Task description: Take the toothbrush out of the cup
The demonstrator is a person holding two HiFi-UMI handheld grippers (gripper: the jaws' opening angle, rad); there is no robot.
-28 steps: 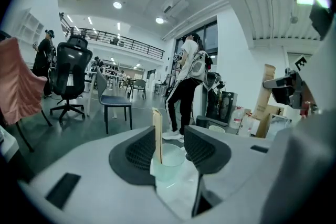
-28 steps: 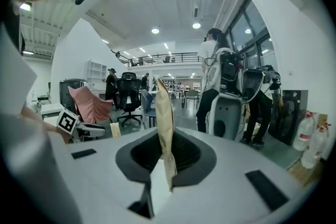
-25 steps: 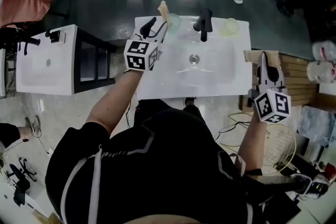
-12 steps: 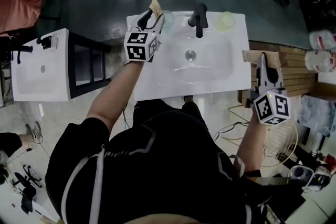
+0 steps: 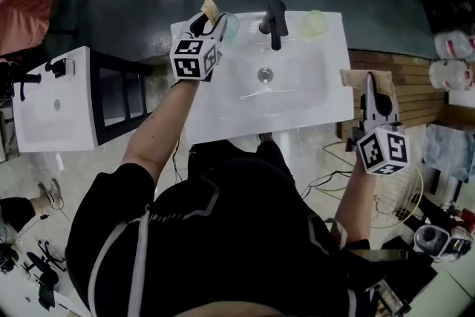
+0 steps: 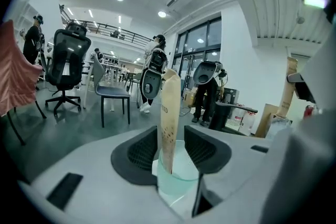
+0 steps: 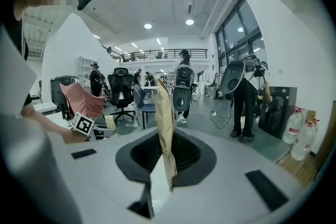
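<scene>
A paper-wrapped toothbrush (image 6: 169, 113) stands upright in a translucent green cup (image 6: 178, 181) at the back left corner of the white sink (image 5: 297, 104). My left gripper (image 6: 170, 149) has a jaw on each side of the wrapped toothbrush, just above the cup's rim, with a slim gap still showing on the right; in the head view this left gripper (image 5: 211, 20) is beside the cup (image 5: 230, 27). My right gripper (image 5: 371, 85) hovers to the right of the sink, shut on a second paper-wrapped toothbrush (image 7: 164, 123) that sticks up between its jaws.
A black faucet (image 5: 273, 18) stands at the sink's back middle, and another green cup (image 5: 315, 22) at its back right. A second white sink (image 5: 56, 100) is at the left. Wooden slats (image 5: 404, 111) and white jugs (image 5: 449, 74) are at the right.
My left gripper has moved forward and down to the cup, so its jaws now flank the toothbrush. The right gripper with its packet has stayed put.
</scene>
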